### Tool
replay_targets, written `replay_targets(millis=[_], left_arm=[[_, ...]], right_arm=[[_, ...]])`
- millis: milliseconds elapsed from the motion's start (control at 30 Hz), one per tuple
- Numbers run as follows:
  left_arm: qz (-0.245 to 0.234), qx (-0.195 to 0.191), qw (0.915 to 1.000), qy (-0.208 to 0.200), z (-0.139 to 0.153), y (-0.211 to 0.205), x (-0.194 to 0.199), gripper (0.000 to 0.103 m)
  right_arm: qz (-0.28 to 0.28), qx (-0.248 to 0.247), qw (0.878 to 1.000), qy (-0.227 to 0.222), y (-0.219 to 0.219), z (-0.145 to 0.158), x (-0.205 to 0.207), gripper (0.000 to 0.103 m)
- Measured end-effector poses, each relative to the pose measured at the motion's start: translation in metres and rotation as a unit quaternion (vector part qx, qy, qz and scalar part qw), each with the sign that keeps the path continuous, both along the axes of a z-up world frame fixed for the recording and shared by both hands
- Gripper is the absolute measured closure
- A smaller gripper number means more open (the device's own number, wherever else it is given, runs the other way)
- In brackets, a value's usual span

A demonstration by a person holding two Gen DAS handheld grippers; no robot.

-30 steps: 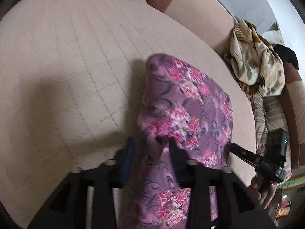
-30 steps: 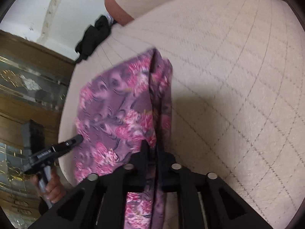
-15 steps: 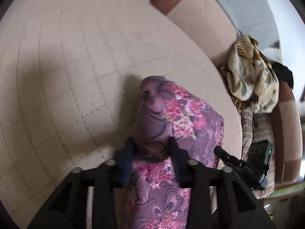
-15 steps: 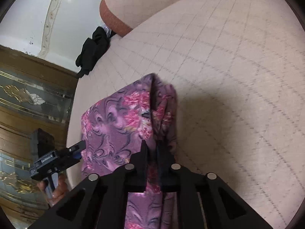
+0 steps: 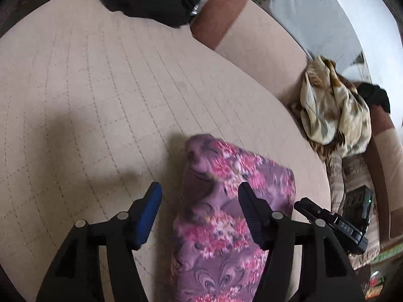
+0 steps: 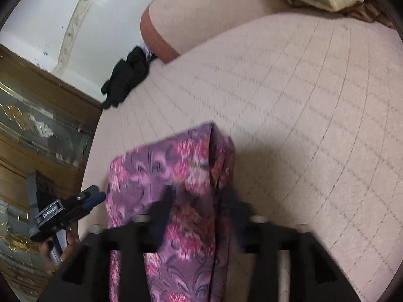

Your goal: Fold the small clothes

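Left wrist view: left gripper fingers just spread wide, straddling the purple floral garment, no pad pressing it.
Right gripper: fingers just parted, cloth between, blurred.
Garment: on quilted beige cushion, long axis running away from the cameras.
Open room: bare cushion left and beyond.

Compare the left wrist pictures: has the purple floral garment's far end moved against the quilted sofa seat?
Yes. The purple floral garment's far end now lies nearer the camera, leaving more bare quilted sofa seat beyond it.

Left gripper fingers just opened, straddling purple floral garment.
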State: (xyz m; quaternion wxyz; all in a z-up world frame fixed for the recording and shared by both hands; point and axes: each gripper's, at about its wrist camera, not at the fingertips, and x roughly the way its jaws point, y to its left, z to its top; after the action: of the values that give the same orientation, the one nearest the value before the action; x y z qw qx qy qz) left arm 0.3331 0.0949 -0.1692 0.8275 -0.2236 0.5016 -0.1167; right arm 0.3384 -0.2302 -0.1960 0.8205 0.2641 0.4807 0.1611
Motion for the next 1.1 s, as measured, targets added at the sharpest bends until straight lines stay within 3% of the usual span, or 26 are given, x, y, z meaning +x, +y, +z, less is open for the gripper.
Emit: replay_targets(millis=[133, 167, 233, 267, 300, 433, 533, 667, 700, 733, 800, 933, 1033, 1100], left_arm=[[0.024, -0.022, 0.9993, 0.015, -0.014, 0.005, 0.006, 0.041], [0.025, -0.024, 0.9992, 0.021, -0.017, 0.006, 0.007, 0.041], [0.016, -0.026, 0.9988, 0.037, -0.026, 0.004, 0.009, 0.052], [0.007, -0.029, 0.9987, 0.04, -0.028, 0.001, 0.009, 0.07], [0.002, -0.031, 0.9988, 0.037, -0.026, -0.001, 0.008, 0.072], [-0.013, 0.022, 0.9995, 0.016, -0.018, -0.011, 0.007, 0.073], [-0.017, 0.038, 0.999, 0.016, -0.018, -0.012, 0.006, 0.062], [-0.004, 0.02, 0.999, 0.039, -0.01, 0.005, -0.01, 0.052], [-0.003, 0.032, 0.9984, 0.047, -0.008, 0.008, -0.018, 0.049], [-0.008, 0.048, 0.9975, 0.051, -0.007, 0.007, -0.026, 0.049], [-0.015, 0.056, 0.9965, 0.061, -0.009, 0.008, -0.042, 0.049], [-0.035, 0.033, 0.9951, 0.087, -0.02, 0.008, -0.092, 0.049], [-0.045, 0.039, 0.9941, 0.091, -0.028, 0.003, -0.131, 0.049], [-0.042, 0.049, 0.9947, 0.08, -0.027, -0.003, -0.146, 0.049]], right_arm=[[-0.004, 0.018, 1.0, -0.01, 0.004, -0.005, 0.014, 0.052], [-0.005, 0.017, 1.0, -0.013, 0.005, -0.007, 0.018, 0.058], [-0.004, -0.013, 1.0, 0.0, 0.008, -0.013, 0.023, 0.084], [-0.004, -0.013, 1.0, 0.001, 0.007, -0.014, 0.024, 0.09], [-0.008, -0.005, 1.0, -0.003, 0.004, -0.012, 0.023, 0.091], [-0.008, -0.04, 0.999, -0.007, 0.007, -0.011, 0.024, 0.097], [-0.01, -0.033, 0.999, 0.003, 0.007, -0.015, 0.024, 0.096], [-0.016, -0.001, 1.0, 0.018, -0.003, -0.004, 0.002, 0.057], [-0.015, 0.005, 1.0, 0.026, -0.005, -0.004, -0.009, 0.044], [-0.008, 0.008, 0.999, 0.035, -0.003, -0.006, -0.017, 0.04], [-0.001, 0.014, 0.999, 0.047, -0.003, -0.01, -0.04, 0.04], [-0.001, 0.044, 0.995, 0.088, -0.002, -0.023, -0.09, 0.04], [0.006, 0.055, 0.995, 0.085, 0.003, -0.022, -0.124, 0.04], [0.017, 0.041, 0.996, 0.083, 0.012, -0.023, -0.141, 0.046]])
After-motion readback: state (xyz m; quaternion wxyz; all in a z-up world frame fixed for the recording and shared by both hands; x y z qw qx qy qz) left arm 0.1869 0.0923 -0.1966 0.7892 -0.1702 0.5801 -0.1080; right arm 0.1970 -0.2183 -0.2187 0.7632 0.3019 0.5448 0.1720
